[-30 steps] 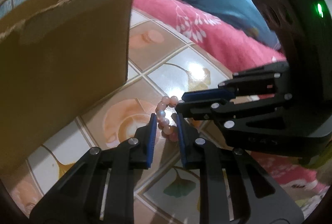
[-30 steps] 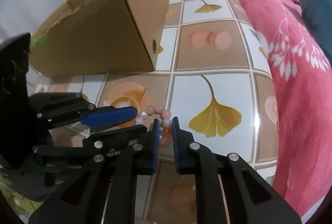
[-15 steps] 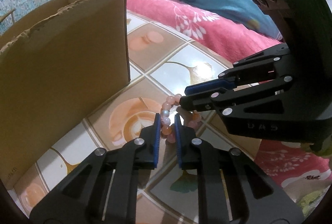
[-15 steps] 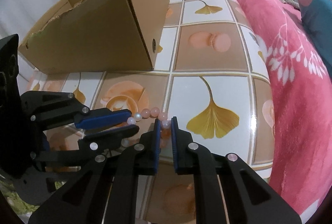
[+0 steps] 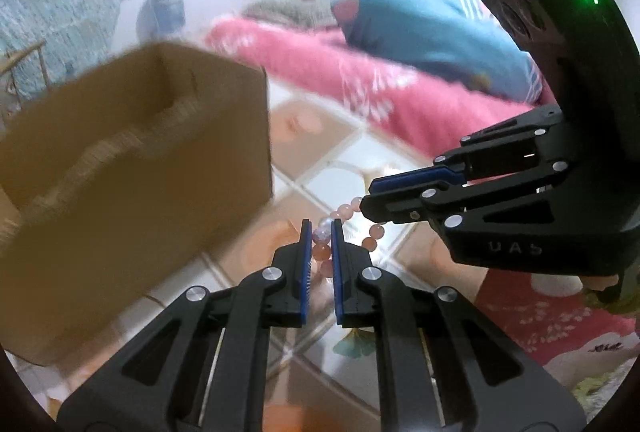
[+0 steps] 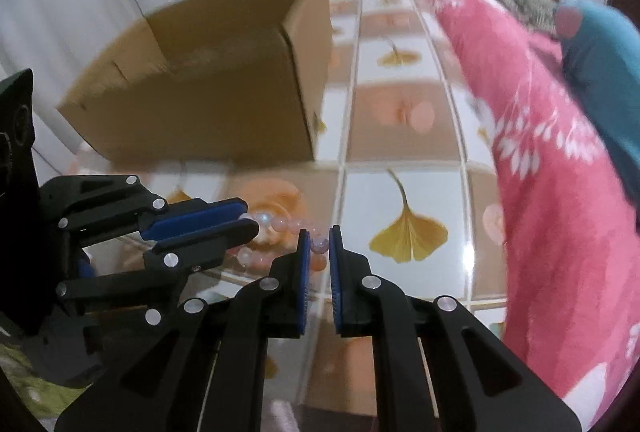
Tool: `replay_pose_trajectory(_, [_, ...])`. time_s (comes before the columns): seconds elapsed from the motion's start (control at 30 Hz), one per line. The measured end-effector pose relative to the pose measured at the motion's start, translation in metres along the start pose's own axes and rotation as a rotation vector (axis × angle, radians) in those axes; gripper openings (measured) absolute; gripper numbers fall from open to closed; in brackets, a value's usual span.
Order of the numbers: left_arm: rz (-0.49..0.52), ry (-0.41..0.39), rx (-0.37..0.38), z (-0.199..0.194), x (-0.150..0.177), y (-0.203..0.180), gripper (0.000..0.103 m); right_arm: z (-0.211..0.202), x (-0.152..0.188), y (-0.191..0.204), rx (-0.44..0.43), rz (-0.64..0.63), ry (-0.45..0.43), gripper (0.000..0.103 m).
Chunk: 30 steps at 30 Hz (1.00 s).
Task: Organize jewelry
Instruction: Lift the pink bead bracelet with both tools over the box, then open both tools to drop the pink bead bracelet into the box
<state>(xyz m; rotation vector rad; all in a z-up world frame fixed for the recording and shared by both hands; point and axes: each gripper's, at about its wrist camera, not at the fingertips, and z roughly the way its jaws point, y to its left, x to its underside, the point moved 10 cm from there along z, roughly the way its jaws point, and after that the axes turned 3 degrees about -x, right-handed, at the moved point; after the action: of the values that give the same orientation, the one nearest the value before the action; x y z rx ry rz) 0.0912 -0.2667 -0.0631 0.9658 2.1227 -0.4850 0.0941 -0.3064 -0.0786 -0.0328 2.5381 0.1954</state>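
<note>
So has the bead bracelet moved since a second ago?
Yes. The bracelet has risen off the floor tiles, pinched by both grippers, level with the cardboard box side.

Motion blurs the cardboard box point(image 5: 132, 168); jaws hide parts of the bead bracelet point(image 5: 344, 212).

Two close downward wrist views, sharing bracelet point(image 5: 347, 213) and box point(image 6: 224, 88)
</note>
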Motion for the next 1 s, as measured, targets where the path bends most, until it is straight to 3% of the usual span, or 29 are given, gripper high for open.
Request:
replay_pose_trajectory(0.2, [0.007, -0.155, -0.062, -0.067, -0.043, 0.023, 0.008, -0.056, -0.055, 0.045, -0.047, -0.087, -0.164, 0.010])
replay_pose_trajectory(0.33, [0.024, -0.246, -0.133, -0.106, -0.071, 0.051, 0.009, -0.070, -0.092, 0.075, -0.088, -0.177, -0.241, 0.010])
replay_pose_trajectory(0.43, [0.028, -0.256, -0.146, -0.113, -0.087, 0.077, 0.009, -0.057, -0.121, 0.094, -0.110, -0.260, -0.250, 0.010])
replay_pose_trajectory(0.53, [0.003, -0.181, -0.125, -0.094, -0.087, 0.109, 0.009, -0.024, -0.140, 0.105, -0.178, -0.286, -0.169, 0.010])
replay_pose_trajectory(0.77, [-0.271, 0.166, 0.131, -0.015, -0.050, 0.182, 0.009, 0.066, -0.141, 0.105, -0.317, -0.234, 0.182, 0.010])
replay_pose_trajectory(1.0, [-0.330, 0.397, 0.165, 0.022, -0.012, 0.196, 0.009, 0.104, -0.116, 0.111, -0.314, -0.281, 0.403, 0.010])
